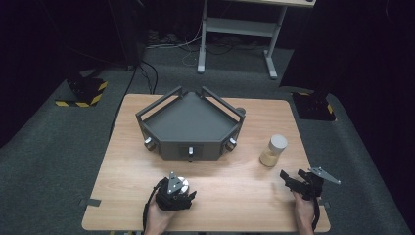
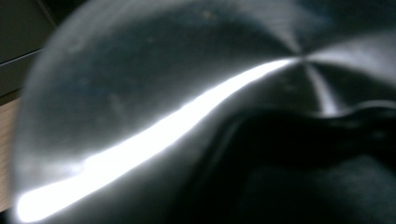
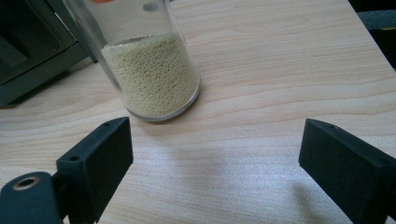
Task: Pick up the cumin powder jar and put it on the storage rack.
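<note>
The left gripper sits at the near edge of the pale wooden counter, and its fingers are pinching a round, shiny metal object (a lid or a small tin, as best I can judge from the silvery disc peeking out beside the grey three-cornered plate). In the left gripper view that brushed metal surface lies right against the camera, blurred, with a bright streak across it, so it sits directly between the fingers and not ahead of them.

The right gripper rests at the right near corner of the counter, its fingers spread wide with nothing but bare wood between them. The clear glass jar half filled with small yellowish grains stands upright ahead of those fingers and off toward the left one, close but not touching. Its long axis is vertical, so the spread fingers would have to come forward and slightly left to take it by its sides. From above, the jar stands up-counter and a little inward from the right gripper, which is plainly the nearer of the two.

The dark grey angular tray with knobs lies beyond both, well apart from the fingers.
</note>
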`<control>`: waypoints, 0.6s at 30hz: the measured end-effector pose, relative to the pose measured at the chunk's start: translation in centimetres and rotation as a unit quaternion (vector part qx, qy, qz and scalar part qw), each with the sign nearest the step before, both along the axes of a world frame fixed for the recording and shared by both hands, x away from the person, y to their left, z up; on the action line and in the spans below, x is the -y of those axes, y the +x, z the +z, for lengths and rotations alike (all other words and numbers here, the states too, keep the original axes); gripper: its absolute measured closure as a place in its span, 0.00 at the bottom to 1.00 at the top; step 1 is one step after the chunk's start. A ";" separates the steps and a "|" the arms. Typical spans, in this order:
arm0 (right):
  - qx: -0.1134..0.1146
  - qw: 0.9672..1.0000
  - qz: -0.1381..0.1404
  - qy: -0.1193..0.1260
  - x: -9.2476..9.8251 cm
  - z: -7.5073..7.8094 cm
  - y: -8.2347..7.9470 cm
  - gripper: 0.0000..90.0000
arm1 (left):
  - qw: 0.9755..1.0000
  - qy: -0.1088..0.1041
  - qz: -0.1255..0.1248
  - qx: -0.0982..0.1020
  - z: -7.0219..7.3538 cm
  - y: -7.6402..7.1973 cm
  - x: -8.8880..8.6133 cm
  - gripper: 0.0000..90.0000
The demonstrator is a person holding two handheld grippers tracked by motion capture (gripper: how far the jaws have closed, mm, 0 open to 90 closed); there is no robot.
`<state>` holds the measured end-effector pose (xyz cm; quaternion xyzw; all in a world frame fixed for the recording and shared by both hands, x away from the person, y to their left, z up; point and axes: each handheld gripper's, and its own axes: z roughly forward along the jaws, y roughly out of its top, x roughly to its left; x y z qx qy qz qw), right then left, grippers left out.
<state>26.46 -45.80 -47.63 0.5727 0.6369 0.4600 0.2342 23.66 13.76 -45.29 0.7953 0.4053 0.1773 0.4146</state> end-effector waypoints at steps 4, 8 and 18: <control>-0.002 1.000 0.001 -0.001 0.0 0.1 0.1 0.10 | 1.000 0.006 0.002 0.002 0.1 -0.1 0.2 0.33; -0.003 1.000 0.000 -0.002 -0.1 0.1 0.1 0.10 | 1.000 0.009 0.004 0.007 0.0 -0.3 0.3 0.35; -0.004 1.000 0.000 -0.002 -0.1 0.1 0.2 0.10 | 1.000 0.003 0.004 0.000 0.2 -0.1 0.0 0.35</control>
